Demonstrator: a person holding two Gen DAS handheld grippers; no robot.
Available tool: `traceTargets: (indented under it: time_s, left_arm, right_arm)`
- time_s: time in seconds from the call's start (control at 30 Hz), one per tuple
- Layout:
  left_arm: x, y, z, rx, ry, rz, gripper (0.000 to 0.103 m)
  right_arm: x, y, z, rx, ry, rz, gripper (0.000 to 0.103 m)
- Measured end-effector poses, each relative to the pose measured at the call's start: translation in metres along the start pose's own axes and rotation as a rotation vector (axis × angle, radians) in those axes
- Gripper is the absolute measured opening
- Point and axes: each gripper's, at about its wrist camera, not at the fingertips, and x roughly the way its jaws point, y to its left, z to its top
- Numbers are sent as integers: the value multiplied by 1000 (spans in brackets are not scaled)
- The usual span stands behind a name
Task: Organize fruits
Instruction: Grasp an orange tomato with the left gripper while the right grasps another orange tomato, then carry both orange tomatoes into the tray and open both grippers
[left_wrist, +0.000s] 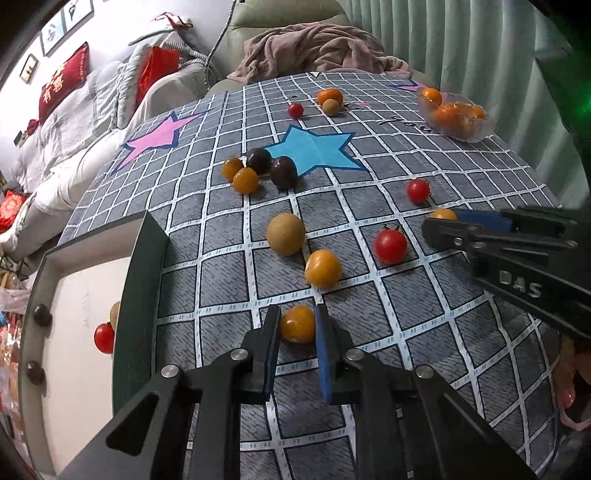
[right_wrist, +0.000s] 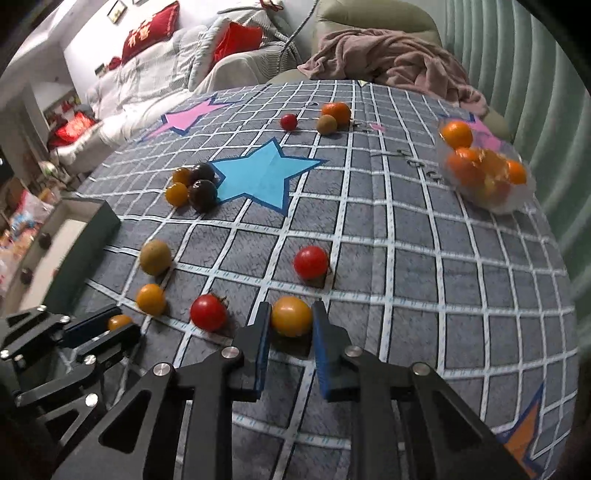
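Both grippers clamped on yellow fruits, checked tablecloth.

Left wrist view: left gripper (left_wrist: 297, 325) has its blue pads pressed on a yellow tomato (left_wrist: 297, 324), just beside the green tray (left_wrist: 146, 266); right gripper (left_wrist: 441, 221) at right edge. Right wrist view: right gripper (right_wrist: 290, 319) is closed onto another yellow tomato (right_wrist: 291, 316) resting on the cloth (right_wrist: 406, 258), a red tomato (right_wrist: 208, 312) to its left; clear bowl (right_wrist: 517, 201) of orange fruit far right.

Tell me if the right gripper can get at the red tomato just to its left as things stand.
Probably not yet: the right gripper is shut on a yellow tomato. The red tomato lies bare on the cloth, nothing blocking it.
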Motion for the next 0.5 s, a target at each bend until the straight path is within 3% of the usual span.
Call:
traceTargets:
  time_s: [0.5]
  left_arm:
    - [-33,28,-7,-91,-27,-48,20]
  right_arm:
    - [-40,-16,-21,90,-23,55,23]
